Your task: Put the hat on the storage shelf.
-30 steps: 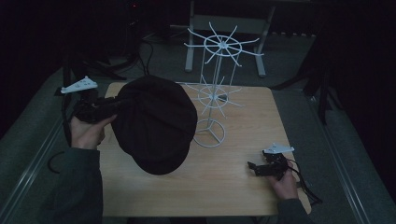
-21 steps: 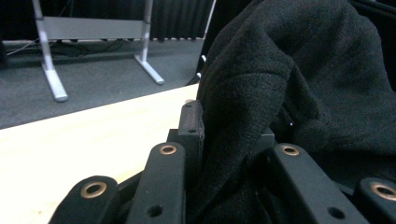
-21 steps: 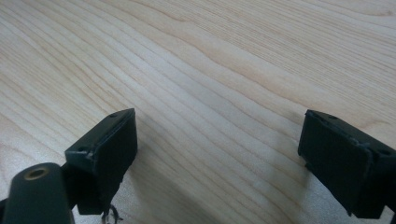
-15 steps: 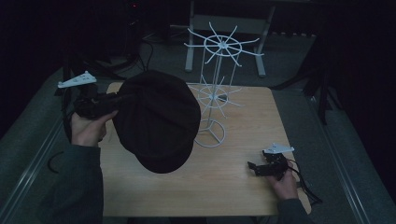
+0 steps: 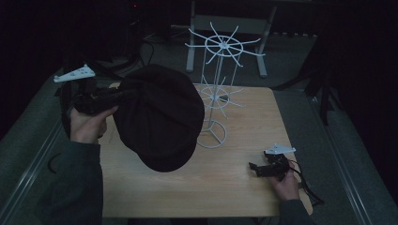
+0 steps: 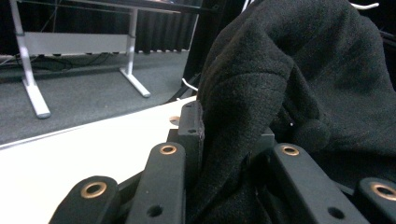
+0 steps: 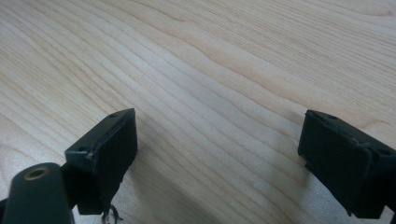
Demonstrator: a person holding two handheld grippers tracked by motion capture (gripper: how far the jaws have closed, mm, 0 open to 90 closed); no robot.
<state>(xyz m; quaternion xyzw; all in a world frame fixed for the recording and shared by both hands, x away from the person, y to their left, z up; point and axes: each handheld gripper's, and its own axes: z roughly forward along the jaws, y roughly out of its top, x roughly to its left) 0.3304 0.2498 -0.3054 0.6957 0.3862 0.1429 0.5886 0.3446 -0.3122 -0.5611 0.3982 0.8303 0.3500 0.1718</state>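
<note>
A black woollen cap (image 5: pixel 159 117) hangs tilted above the left half of the wooden table (image 5: pixel 244 197). My left gripper (image 5: pixel 119 96) is shut on its edge, and the person's left hand holds it up at the table's left side. In the left gripper view the cap's fabric (image 6: pixel 289 70) is pinched between the jaws of the left gripper (image 6: pixel 229 135). My right gripper (image 5: pixel 256 168) rests low at the table's front right, pointing left. In the right gripper view the right gripper (image 7: pixel 219 144) stands open over bare wood with nothing between the jaws.
A white wire display stand (image 5: pixel 216 93) with spoked arms rises from a ring base at the table's middle back, just right of the cap. A metal frame (image 5: pixel 192 51) stands on the grey carpet behind the table. Cables trail from both grippers.
The left hand has lifted the cap slightly, up and a little to the left. The right gripper has stayed where it was.
</note>
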